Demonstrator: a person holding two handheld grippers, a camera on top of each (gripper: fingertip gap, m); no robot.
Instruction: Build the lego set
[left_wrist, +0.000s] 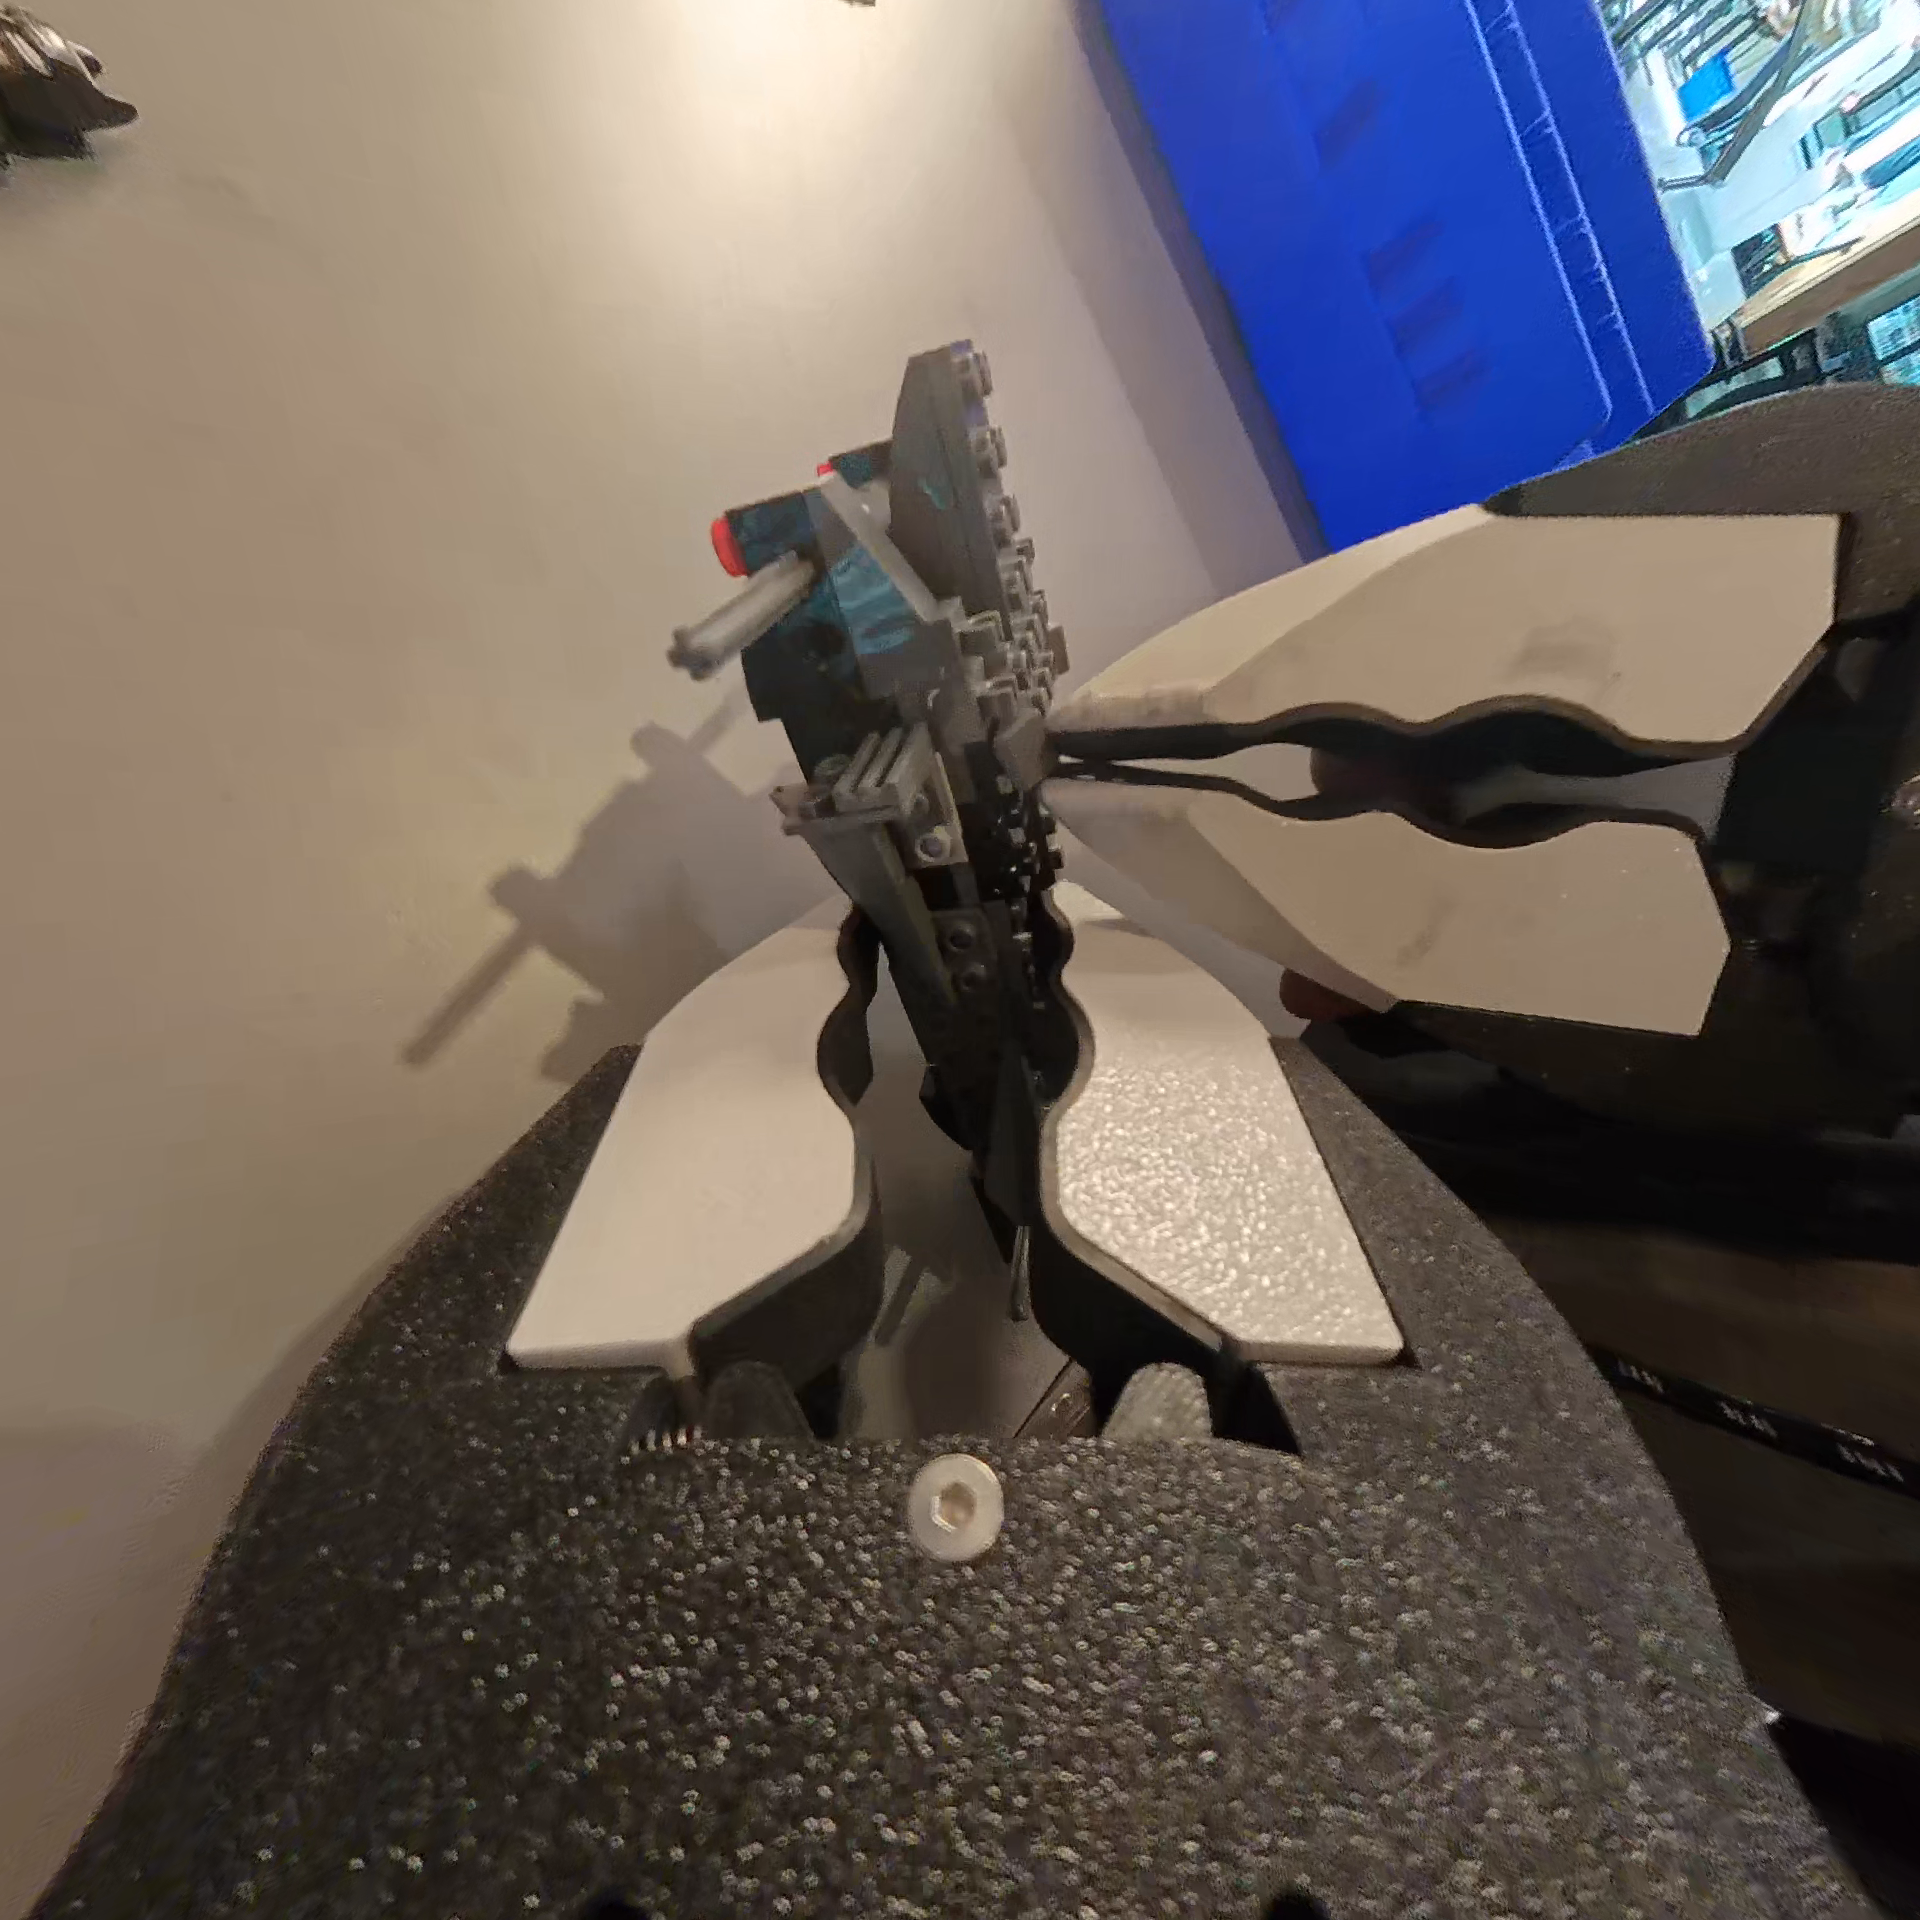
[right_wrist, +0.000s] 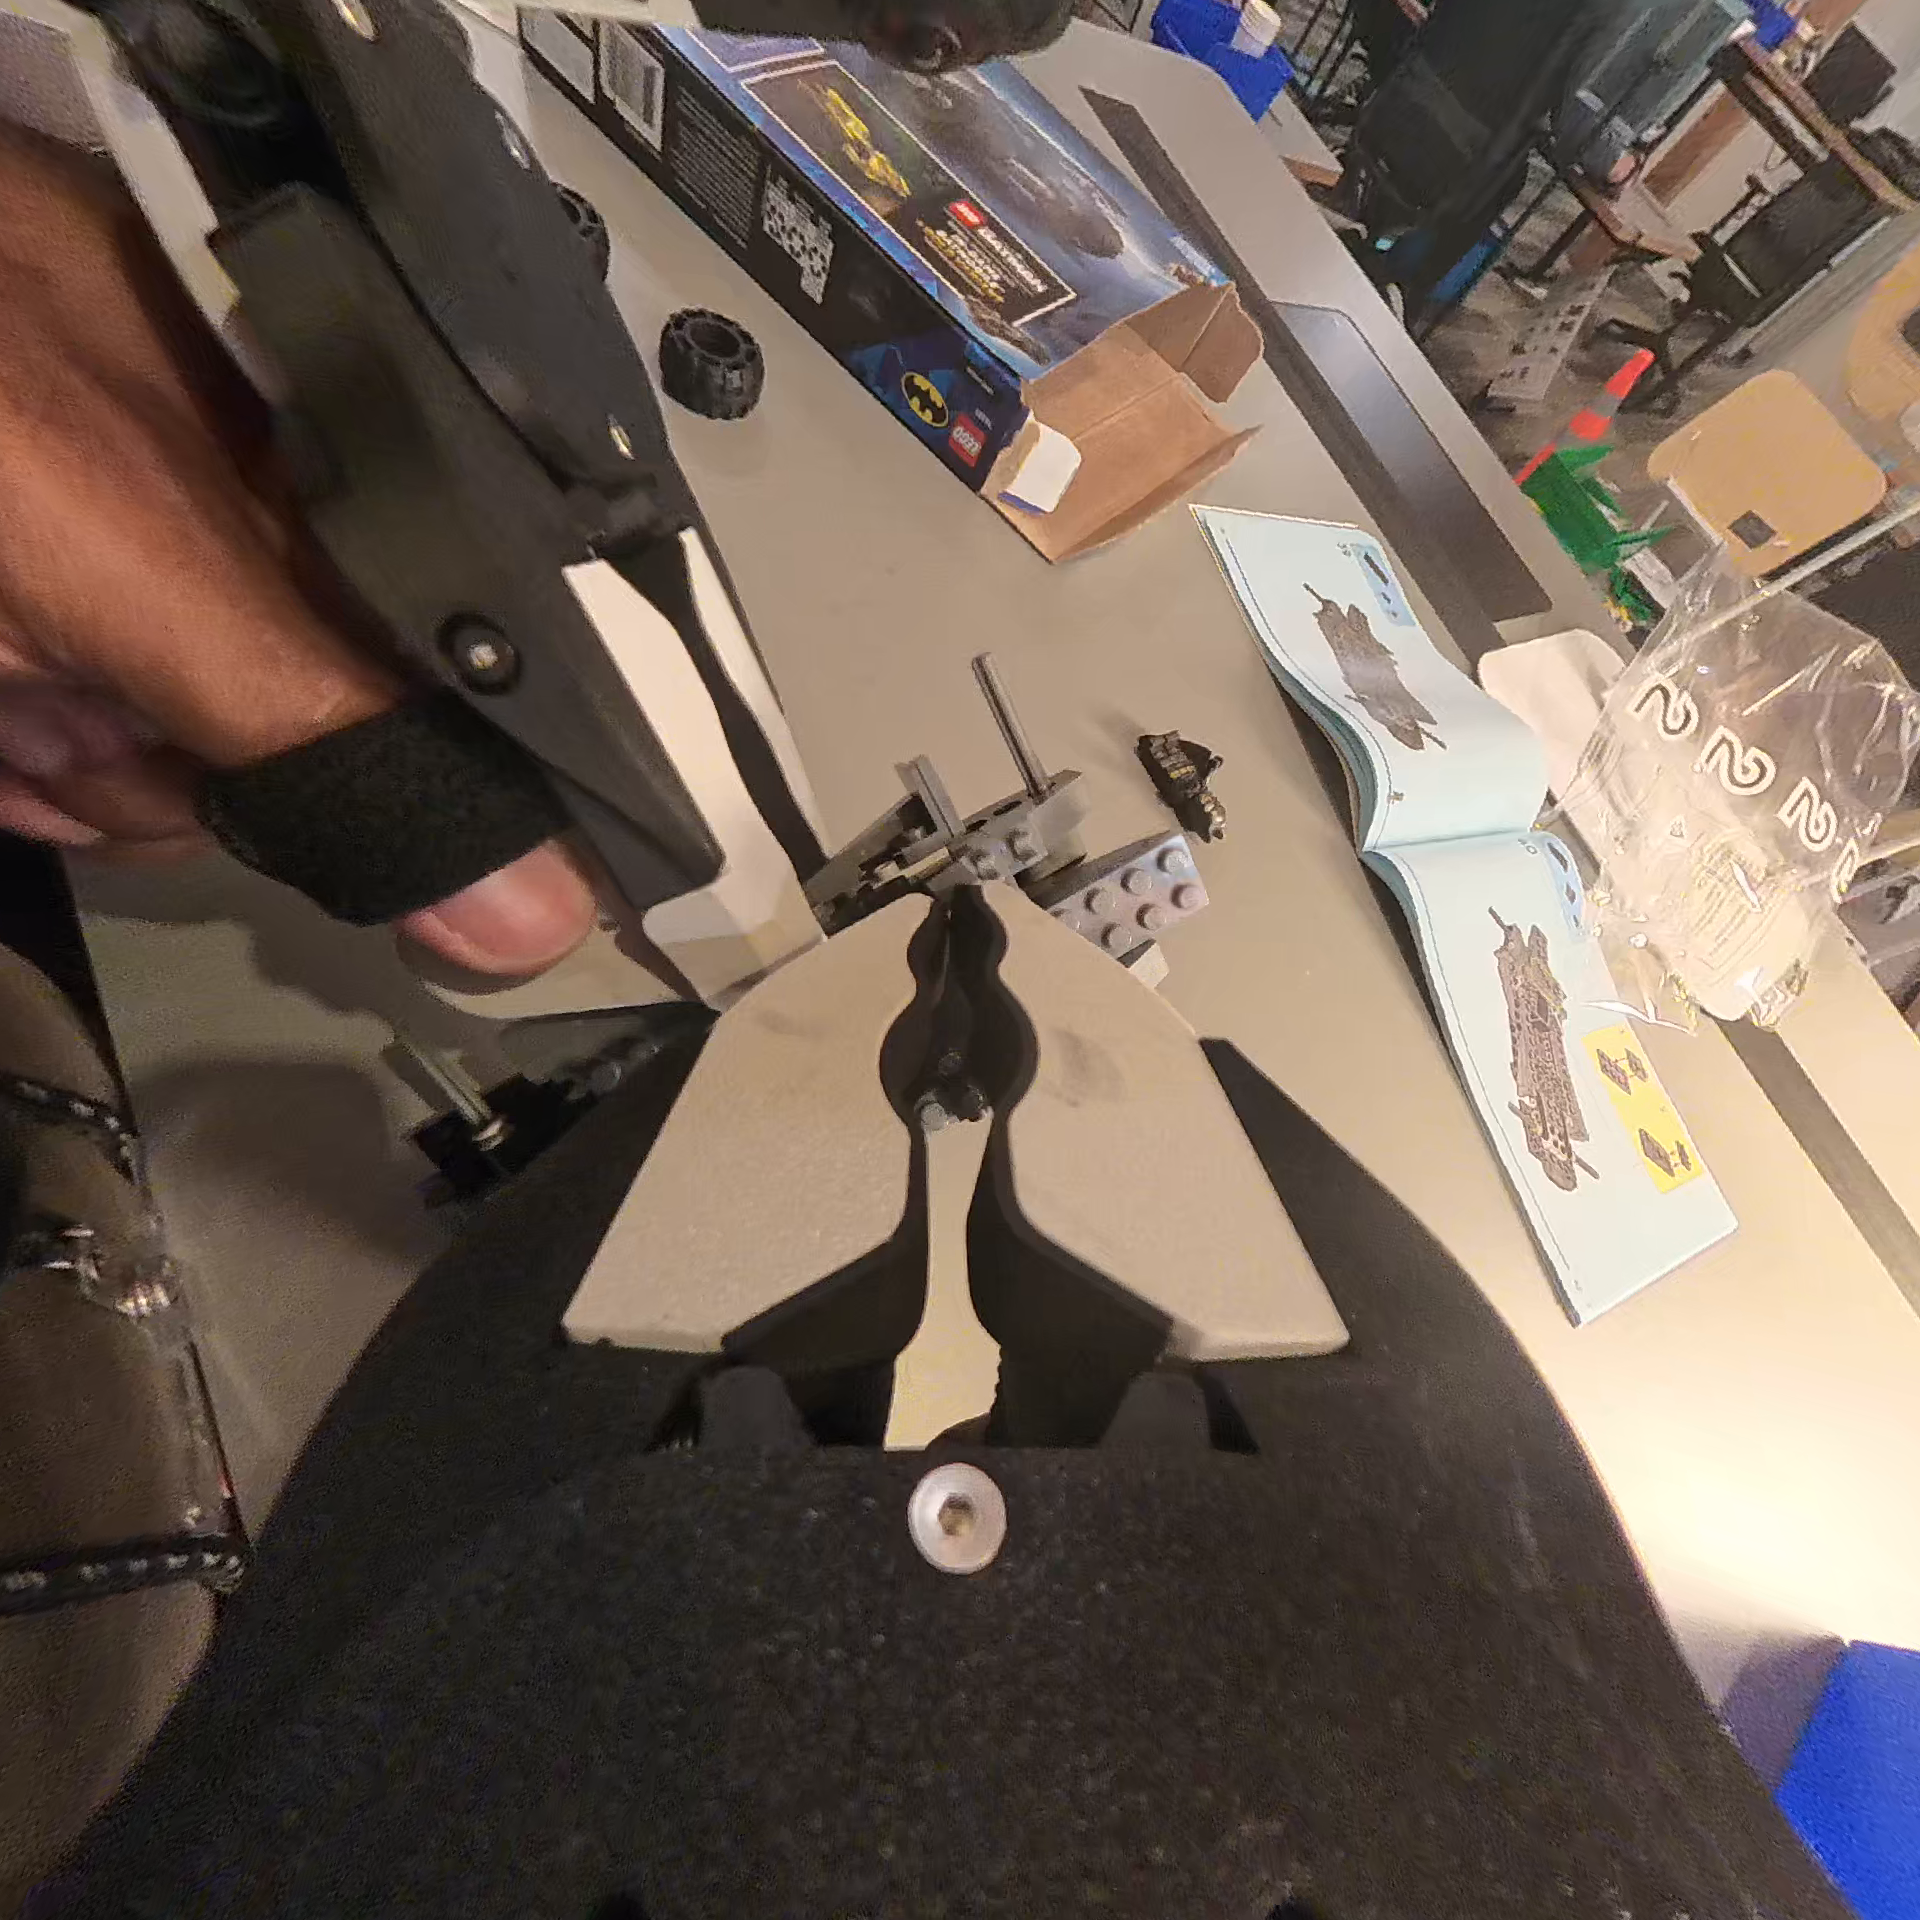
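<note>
My left gripper (left_wrist: 956, 935) is shut on a grey and black lego build (left_wrist: 935, 582) and holds it upright above the table. The build has teal parts, red studs and a grey axle (left_wrist: 727, 623) that sticks out to the left. My right gripper (left_wrist: 1049, 748) comes in from the right with its fingertips shut, and they touch the studded side of the build. In the right wrist view the right gripper (right_wrist: 961, 904) meets the build (right_wrist: 997, 831) from below. The left gripper (right_wrist: 748, 894) and a hand hold the build from the upper left.
On the grey table (right_wrist: 1039, 571) lie the lego box (right_wrist: 883, 229), a black tyre (right_wrist: 712, 364), a small dark figure (right_wrist: 1184, 779), an open instruction booklet (right_wrist: 1455, 883) and a clear plastic bag (right_wrist: 1745, 810). A blue bin (left_wrist: 1351, 260) stands behind. The tips of one gripper are about 4 centimetres away from the tips of the other.
</note>
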